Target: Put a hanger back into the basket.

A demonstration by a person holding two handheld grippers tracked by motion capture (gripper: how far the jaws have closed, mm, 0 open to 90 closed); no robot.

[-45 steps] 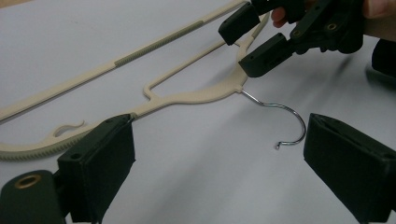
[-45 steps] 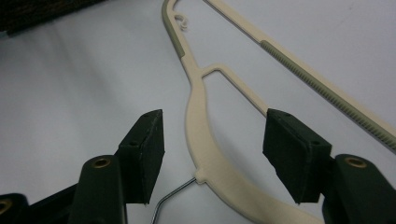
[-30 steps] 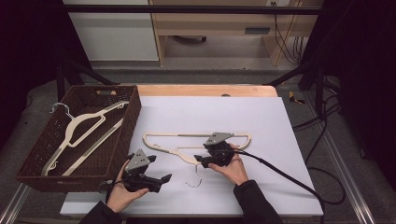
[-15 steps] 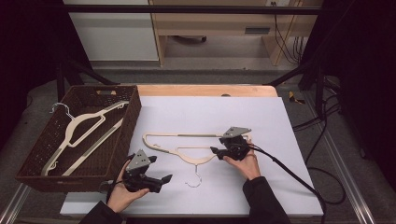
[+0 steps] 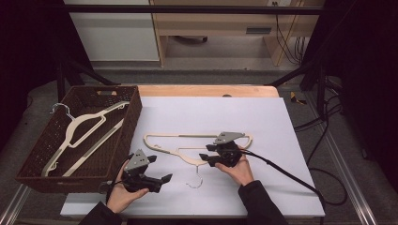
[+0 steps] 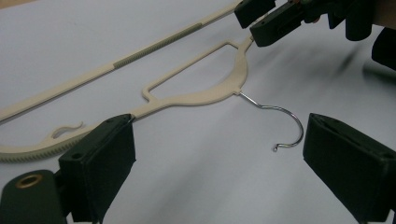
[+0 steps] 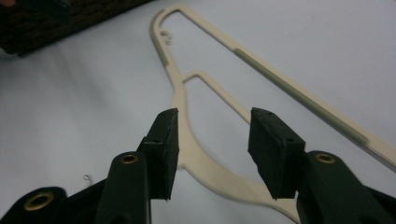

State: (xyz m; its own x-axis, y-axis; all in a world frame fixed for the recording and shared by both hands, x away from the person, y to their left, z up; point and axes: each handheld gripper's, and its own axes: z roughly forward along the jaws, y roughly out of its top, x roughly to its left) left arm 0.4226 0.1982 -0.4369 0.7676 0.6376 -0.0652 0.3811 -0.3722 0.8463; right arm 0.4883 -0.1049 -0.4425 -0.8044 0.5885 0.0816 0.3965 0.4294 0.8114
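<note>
Since the earlier frames the right gripper (image 5: 205, 158) has shifted back left along the cream hanger (image 5: 187, 149), its jaws closing partway around the neck. In the high view, the hanger lies flat mid-table, hook at 6 o'clock; the basket (image 5: 133, 110) sits at 9 o'clock. The left gripper (image 5: 164, 180) rests at 7 o'clock. In the left gripper view, its jaws stand wide, the metal hook (image 6: 280, 123) between them, untouched. In the right gripper view, the narrowed jaws straddle the hanger's neck (image 7: 205, 161), pads not yet pressing
</note>
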